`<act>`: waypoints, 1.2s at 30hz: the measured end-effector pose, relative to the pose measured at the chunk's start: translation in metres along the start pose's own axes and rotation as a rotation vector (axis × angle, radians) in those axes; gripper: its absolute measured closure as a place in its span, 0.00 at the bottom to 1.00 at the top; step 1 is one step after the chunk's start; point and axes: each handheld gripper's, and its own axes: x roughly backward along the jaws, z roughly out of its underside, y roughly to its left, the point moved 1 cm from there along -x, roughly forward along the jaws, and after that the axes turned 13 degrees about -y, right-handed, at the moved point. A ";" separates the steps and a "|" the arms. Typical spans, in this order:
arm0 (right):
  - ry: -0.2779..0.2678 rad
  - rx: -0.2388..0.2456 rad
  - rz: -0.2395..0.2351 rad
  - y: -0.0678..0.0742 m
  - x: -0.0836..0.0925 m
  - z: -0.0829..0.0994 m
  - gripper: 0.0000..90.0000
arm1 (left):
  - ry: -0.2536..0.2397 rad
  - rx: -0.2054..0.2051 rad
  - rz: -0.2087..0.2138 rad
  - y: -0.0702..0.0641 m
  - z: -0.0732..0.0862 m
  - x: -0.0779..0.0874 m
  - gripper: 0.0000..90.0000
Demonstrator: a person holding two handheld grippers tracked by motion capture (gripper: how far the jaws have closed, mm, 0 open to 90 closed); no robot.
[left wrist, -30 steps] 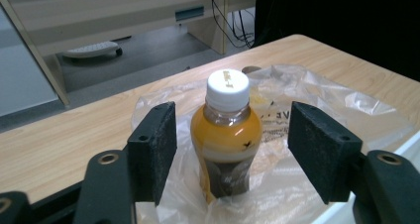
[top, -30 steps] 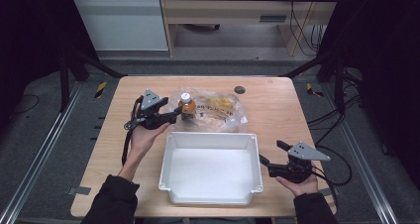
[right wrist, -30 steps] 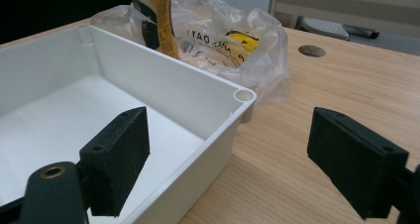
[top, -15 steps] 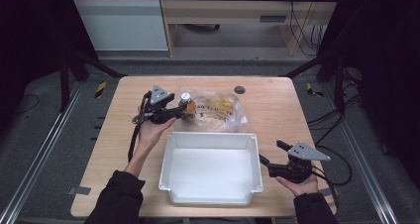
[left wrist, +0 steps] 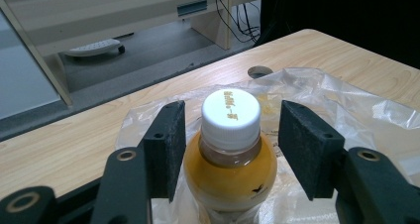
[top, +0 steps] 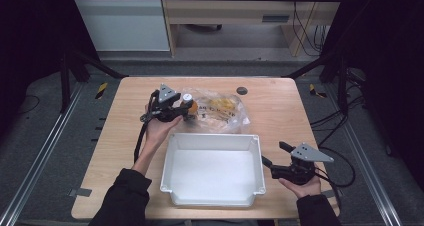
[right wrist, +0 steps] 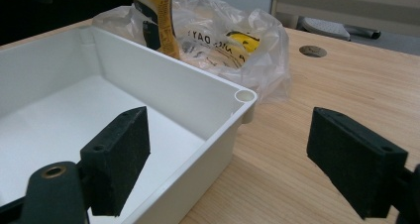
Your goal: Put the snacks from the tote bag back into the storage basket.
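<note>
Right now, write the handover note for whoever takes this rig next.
Left claw: jaws have just been closing around the neck of the orange drink bottle; pads not yet pressing.
Right claw: open, astride the near right corner of the white bin.
Bottle stands beside the clear plastic bag, behind the bin.
Done: nothing in the bin.
Left: probably grip the bottle and move it to the bin.

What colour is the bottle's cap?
White, with small gold lettering; the cap shows best in the left gripper view.
</note>
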 end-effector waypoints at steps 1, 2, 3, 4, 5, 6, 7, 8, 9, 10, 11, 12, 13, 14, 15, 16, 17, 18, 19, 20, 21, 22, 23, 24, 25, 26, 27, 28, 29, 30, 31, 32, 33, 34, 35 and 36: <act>0.000 -0.001 -0.001 0.000 0.000 0.000 0.19 | 0.000 0.001 0.000 0.000 0.000 -0.001 0.50; 0.001 0.000 -0.001 0.000 0.000 0.000 0.19 | 0.001 -0.001 -0.001 0.000 0.001 -0.002 0.50; 0.001 0.000 -0.001 0.000 0.000 0.000 0.19 | 0.003 -0.002 -0.003 -0.001 0.001 -0.003 0.50; 0.001 -0.001 -0.001 0.000 0.000 0.000 0.19 | 0.002 -0.003 -0.003 -0.001 0.002 -0.004 0.51; 0.000 0.000 -0.001 0.000 0.000 0.000 0.19 | 0.004 -0.002 -0.005 -0.001 0.003 -0.005 0.51; 0.000 0.000 -0.001 0.000 0.000 0.000 0.19 | 0.004 -0.002 -0.008 -0.001 0.003 -0.006 0.52; 0.000 0.000 -0.001 0.000 0.000 0.000 0.19 | 0.007 -0.003 -0.008 -0.001 0.004 -0.007 0.52; 0.000 -0.001 -0.001 0.000 0.000 0.000 0.19 | 0.010 -0.004 -0.010 0.000 0.004 -0.008 0.53; 0.001 -0.001 -0.001 0.000 0.000 0.000 0.19 | 0.009 -0.004 -0.011 0.000 0.005 -0.009 0.54; 0.001 -0.001 -0.001 0.000 0.000 0.000 0.19 | 0.008 0.002 -0.012 0.000 0.006 -0.010 0.54; 0.001 -0.001 -0.002 0.000 0.000 0.000 0.19 | 0.010 0.002 -0.013 0.001 0.006 -0.010 0.55; 0.001 -0.001 -0.002 0.000 0.000 0.000 0.19 | 0.009 0.004 -0.015 0.001 0.006 -0.010 0.57; 0.001 -0.001 -0.002 0.000 0.000 0.000 0.19 | 0.007 0.009 -0.013 0.002 0.007 -0.011 0.57; 0.001 -0.002 -0.002 0.000 0.000 0.000 0.19 | 0.008 0.014 -0.010 0.002 0.008 -0.012 0.58; 0.001 -0.001 -0.002 0.000 0.000 0.000 0.19 | 0.008 0.014 -0.010 0.002 0.008 -0.012 0.59; 0.003 -0.006 -0.002 0.000 0.000 0.000 0.19 | 0.008 0.016 -0.007 0.002 0.008 -0.013 0.60; 0.003 -0.005 -0.002 0.000 0.000 0.000 0.19 | 0.008 0.013 -0.004 0.002 0.008 -0.014 0.61; 0.003 -0.005 -0.002 0.000 0.000 0.000 0.19 | 0.008 0.013 -0.004 0.002 0.008 -0.014 0.62; 0.003 -0.006 -0.002 0.000 0.000 0.000 0.19 | 0.010 0.012 0.000 0.001 0.008 -0.015 0.63; 0.003 -0.006 -0.002 0.000 0.000 0.000 0.19 | 0.010 0.012 0.000 0.001 0.008 -0.015 0.64; 0.002 -0.002 -0.002 0.000 0.000 0.000 0.19 | 0.009 0.013 -0.003 0.000 0.007 -0.017 0.64; 0.002 -0.002 -0.002 0.000 0.000 0.000 0.19 | 0.009 0.013 -0.003 0.000 0.007 -0.017 0.64; 0.002 -0.002 -0.002 0.000 0.000 0.000 0.19 | 0.009 0.010 -0.004 0.001 0.007 -0.017 0.64; 0.002 -0.002 -0.002 0.000 0.000 0.000 0.19 | 0.009 0.010 -0.004 0.001 0.007 -0.017 0.65; 0.002 -0.002 -0.002 0.000 0.000 0.000 0.19 | 0.009 0.011 -0.003 0.001 0.007 -0.017 0.65; 0.004 -0.004 -0.002 0.000 0.000 0.000 0.19 | 0.008 0.011 -0.003 0.001 0.007 -0.018 0.65; 0.004 -0.004 -0.002 0.000 0.000 0.000 0.19 | 0.009 0.012 -0.003 0.001 0.007 -0.017 0.65; 0.004 -0.005 -0.002 0.000 0.000 0.000 0.19 | 0.009 0.012 -0.005 0.001 0.007 -0.018 0.65; 0.004 -0.006 -0.002 0.000 0.000 0.000 0.19 | 0.009 0.011 -0.006 0.000 0.007 -0.018 0.65; 0.004 -0.006 -0.002 0.000 0.000 0.000 0.19 | 0.010 0.011 -0.007 0.000 0.007 -0.018 0.65; 0.005 -0.005 -0.003 0.000 0.000 0.000 0.19 | 0.011 0.012 -0.006 0.000 0.007 -0.018 0.65; 0.006 -0.004 -0.002 0.001 0.000 0.000 0.19 | 0.010 0.015 -0.005 0.001 0.007 -0.018 0.65; 0.006 -0.004 -0.002 0.001 0.000 0.000 0.19 | 0.010 0.019 -0.004 0.001 0.007 -0.018 0.65; 0.006 -0.004 -0.002 0.001 0.000 0.000 0.19 | 0.011 0.023 -0.003 0.001 0.007 -0.017 0.65; 0.006 -0.005 -0.002 0.001 0.000 0.000 0.19 | 0.013 0.019 -0.003 0.001 0.007 -0.017 0.65; 0.005 -0.003 -0.003 0.000 0.000 0.000 0.19 | 0.015 0.018 -0.004 0.001 0.007 -0.017 0.65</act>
